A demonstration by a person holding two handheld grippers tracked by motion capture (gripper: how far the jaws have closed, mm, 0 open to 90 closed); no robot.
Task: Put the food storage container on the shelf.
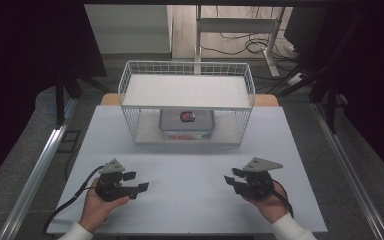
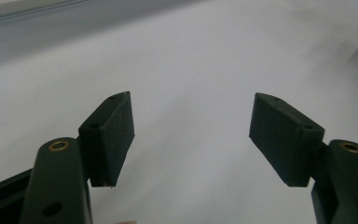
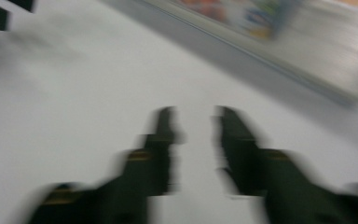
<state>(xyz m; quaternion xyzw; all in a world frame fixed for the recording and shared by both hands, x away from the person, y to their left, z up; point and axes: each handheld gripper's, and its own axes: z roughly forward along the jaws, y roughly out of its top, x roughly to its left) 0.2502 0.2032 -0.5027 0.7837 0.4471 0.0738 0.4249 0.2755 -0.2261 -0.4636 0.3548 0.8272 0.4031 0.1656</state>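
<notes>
Black left tool (image 1: 136, 181) wide; right tool (image 1: 231, 179) parted, empty; matte white table (image 1: 190, 165).

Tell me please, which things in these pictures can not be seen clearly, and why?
- Box on the wire rack's lower shelf, high view: its print is too small to read, and the upper shelf hides its rear part.
- Right gripper, right gripper view: motion blur smears the jaws and the colourful box behind them.
- Left gripper, left gripper view: the jaw bases are cut off by the bottom edge.
</notes>
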